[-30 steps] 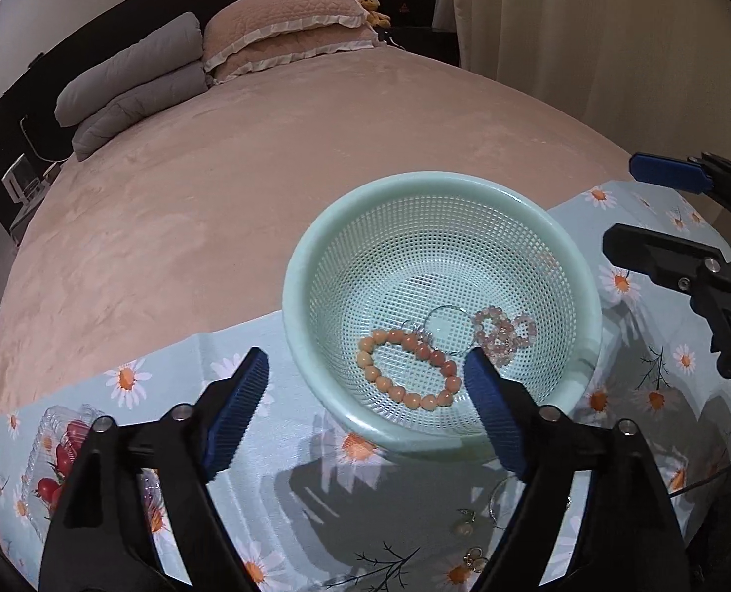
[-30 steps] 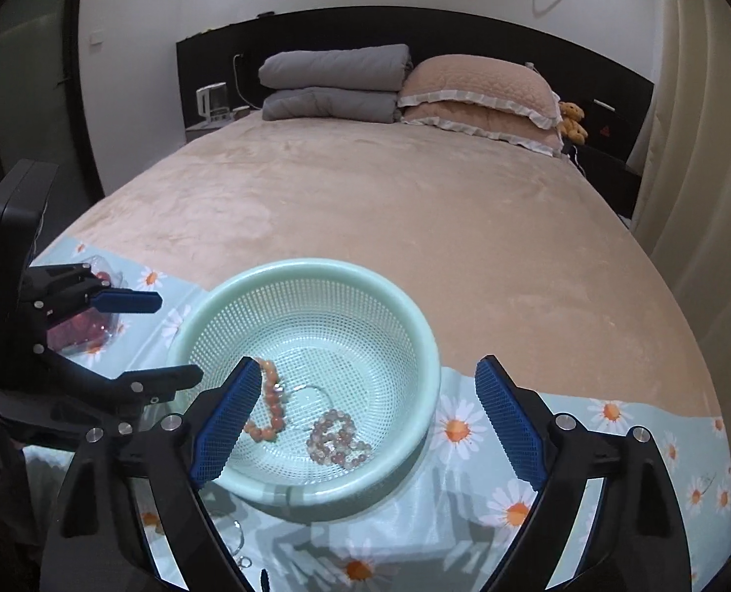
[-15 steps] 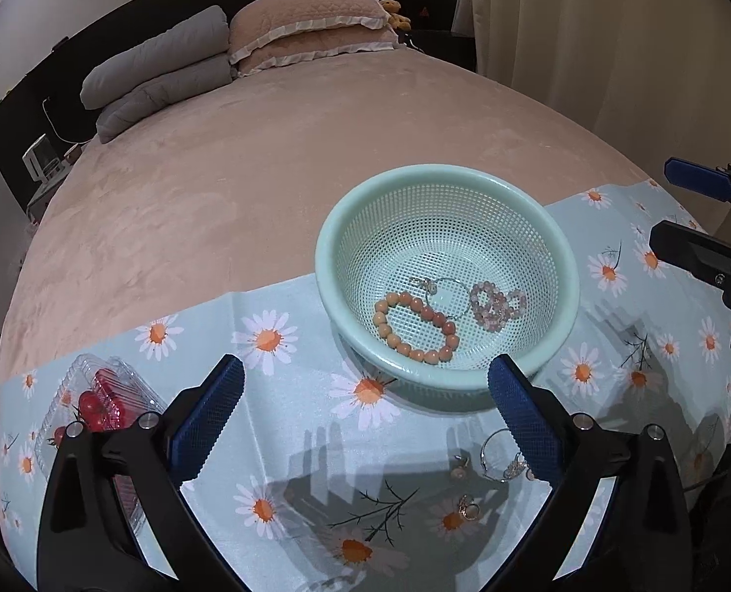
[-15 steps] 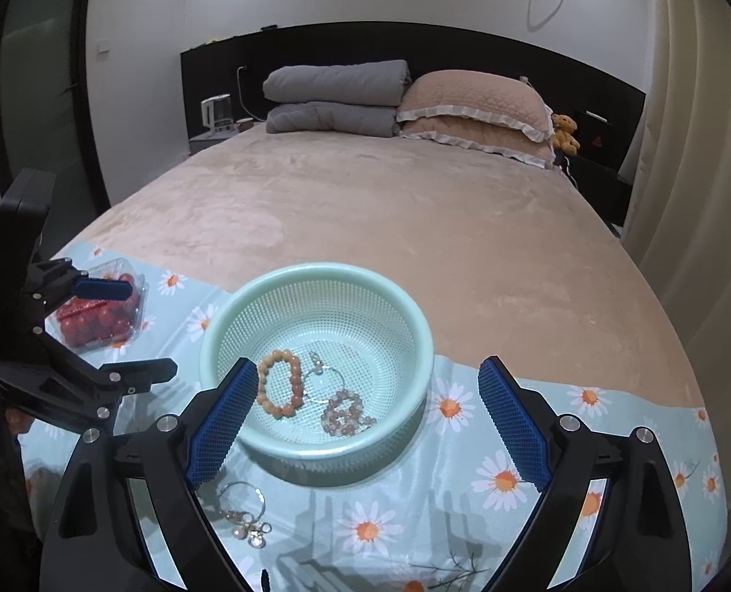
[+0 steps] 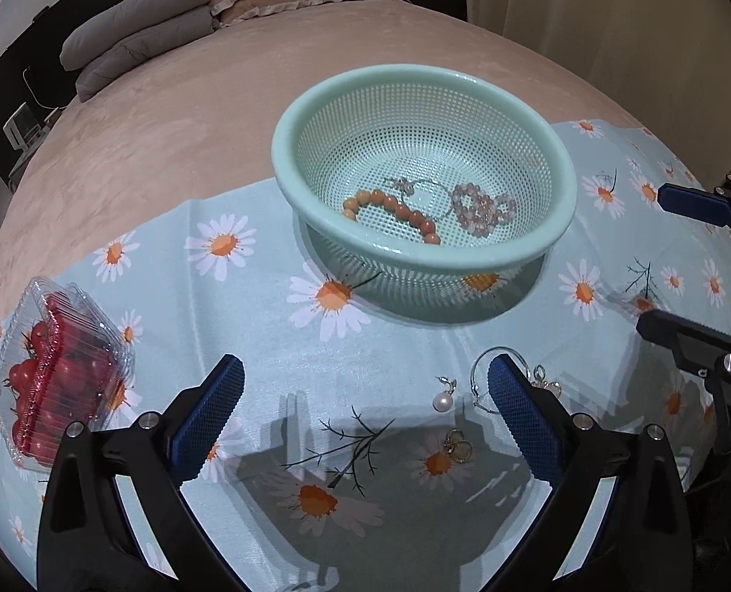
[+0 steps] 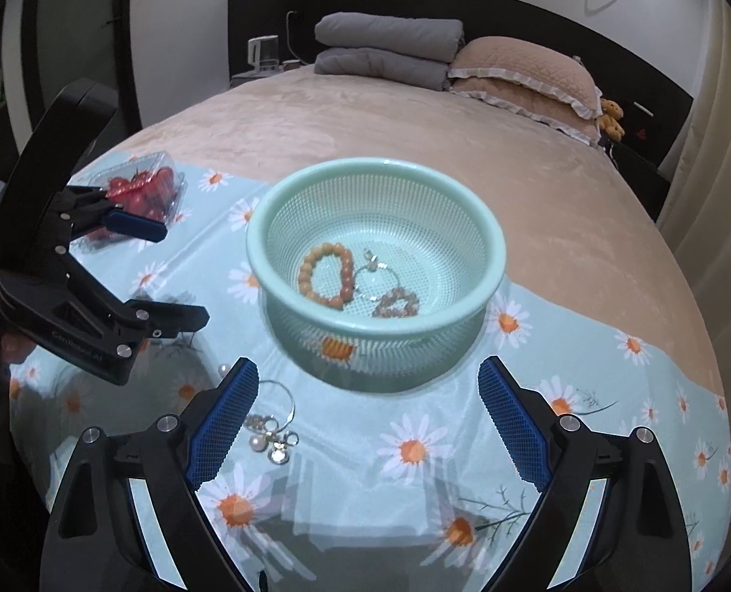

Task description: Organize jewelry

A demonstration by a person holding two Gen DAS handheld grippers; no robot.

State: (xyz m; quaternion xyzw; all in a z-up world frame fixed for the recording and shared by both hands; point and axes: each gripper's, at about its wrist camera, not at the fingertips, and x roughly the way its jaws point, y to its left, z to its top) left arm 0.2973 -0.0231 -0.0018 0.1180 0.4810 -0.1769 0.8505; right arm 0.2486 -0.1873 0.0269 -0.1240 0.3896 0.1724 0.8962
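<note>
Jaws: left gripper and right gripper both spread wide, holding nothing.
Basket: mint, on daisy cloth; holds orange bracelet, pink bracelet.
Hidden: hoop partly behind left jaw.
Left view only: pearl earring, near of basket.

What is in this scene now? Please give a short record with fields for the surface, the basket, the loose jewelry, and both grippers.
surface: daisy-print cloth spread on a bed
basket: green mesh basket on the cloth
in basket: orange bead bracelet, pink bead bracelet, thin hoop
loose on cloth: pearl earring, gold ring, hoop
other: tomato box
left gripper: open, empty
right gripper: open, empty
</note>
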